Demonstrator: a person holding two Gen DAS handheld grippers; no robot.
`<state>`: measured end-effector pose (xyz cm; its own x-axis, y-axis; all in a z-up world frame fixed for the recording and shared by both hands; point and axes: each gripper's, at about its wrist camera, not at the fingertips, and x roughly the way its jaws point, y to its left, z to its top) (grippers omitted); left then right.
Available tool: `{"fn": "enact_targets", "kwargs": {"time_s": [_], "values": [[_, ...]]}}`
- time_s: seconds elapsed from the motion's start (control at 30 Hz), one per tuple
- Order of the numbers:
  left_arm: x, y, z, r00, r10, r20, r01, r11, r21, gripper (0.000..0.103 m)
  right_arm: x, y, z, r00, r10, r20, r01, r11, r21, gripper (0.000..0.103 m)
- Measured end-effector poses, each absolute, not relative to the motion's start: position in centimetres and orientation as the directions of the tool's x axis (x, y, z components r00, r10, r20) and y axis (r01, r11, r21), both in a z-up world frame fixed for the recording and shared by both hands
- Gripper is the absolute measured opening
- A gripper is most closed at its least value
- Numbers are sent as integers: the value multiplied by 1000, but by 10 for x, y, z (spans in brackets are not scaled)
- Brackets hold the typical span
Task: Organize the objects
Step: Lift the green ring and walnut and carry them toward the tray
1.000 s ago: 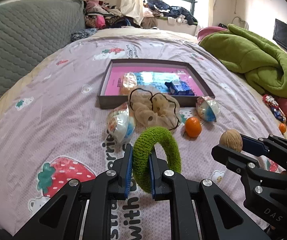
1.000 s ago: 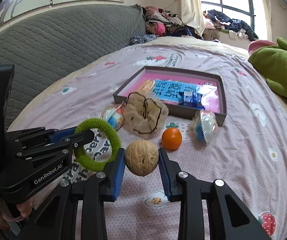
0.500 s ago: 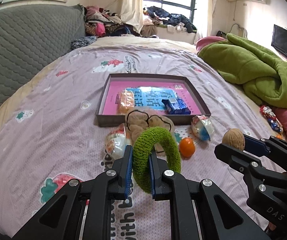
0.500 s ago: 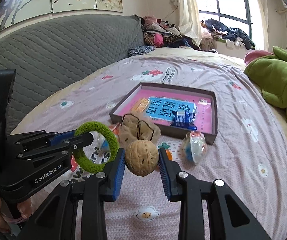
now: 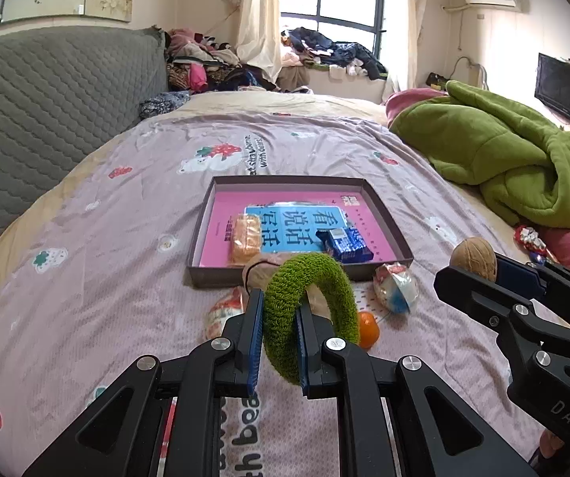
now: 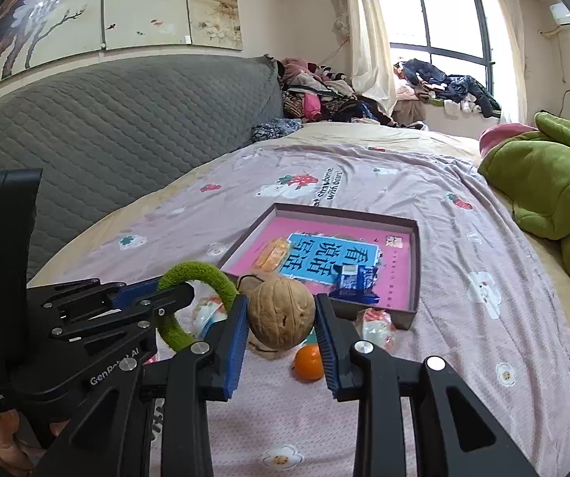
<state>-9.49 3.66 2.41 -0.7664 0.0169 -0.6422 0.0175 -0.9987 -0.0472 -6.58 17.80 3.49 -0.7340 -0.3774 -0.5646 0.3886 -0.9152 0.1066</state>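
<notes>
So from your left wrist cam, your left gripper [image 5: 279, 334] has its jaws clamped on the fuzzy green ring [image 5: 311, 314], which stands upright between the blue pads, up off the bed [image 5: 86, 278]. Past it there's the shallow box [image 5: 301, 230] on the pink strawberry sheet, with a pink book, an orange snack pack [image 5: 246, 237] and a blue wrapped candy [image 5: 344, 244] lying inside. Just in front of the box's near wall you've got a beige scrunchie [image 5: 261, 270] mostly hidden behind the ring, two wrapped sweets, one left [image 5: 223, 310] and one right [image 5: 396, 288], and a small orange [image 5: 368, 330] peeking out beside the ring. Your right gripper shows at the right edge with the walnut [image 5: 475, 258] in it. Green blanket [image 5: 503, 159] is bunched up far right. Switching to the right wrist cam: right gripper [image 6: 281, 318] has its jaws squeezed on the walnut [image 6: 281, 314], held in the air in front of the box [image 6: 414, 274]. The small orange [image 6: 309, 361] sits on the sheet below it, and the left gripper with the green ring [image 6: 201, 274] is just to the left, close but not touching
</notes>
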Motion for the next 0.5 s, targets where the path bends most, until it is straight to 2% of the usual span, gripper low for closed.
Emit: {"fn": "enact_targets", "kwargs": {"time_s": [0.5], "values": [[-126, 37, 36, -778, -1, -628, 21, -999, -24, 15, -95, 185, 51, -756, -379, -535, 384, -917, 107, 33]]}}
